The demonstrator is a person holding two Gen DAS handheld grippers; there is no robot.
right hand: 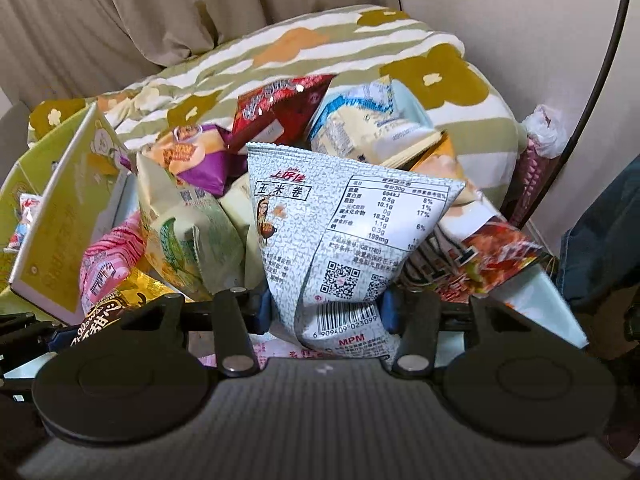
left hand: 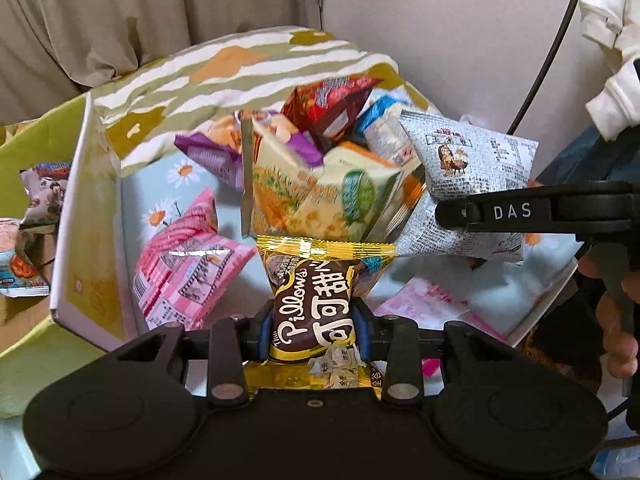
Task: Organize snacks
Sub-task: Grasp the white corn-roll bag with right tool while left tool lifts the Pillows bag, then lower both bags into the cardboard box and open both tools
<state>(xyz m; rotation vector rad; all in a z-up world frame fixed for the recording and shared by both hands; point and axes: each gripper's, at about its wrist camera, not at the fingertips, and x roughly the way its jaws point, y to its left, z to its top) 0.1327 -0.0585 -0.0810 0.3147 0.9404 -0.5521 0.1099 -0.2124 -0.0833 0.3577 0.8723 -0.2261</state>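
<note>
Two crinkly foil pouches [left hand: 312, 300] [right hand: 340, 248] pinched, creased.

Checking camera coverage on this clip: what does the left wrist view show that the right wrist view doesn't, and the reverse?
Only the left wrist view shows the right gripper from outside and packets beyond the yellow box flap. Only the right wrist view shows the grey packet's nutrition table and barcode. Both show the snack pile, the pink packet, and the gold Pillows packet pinched in the left gripper.
</note>
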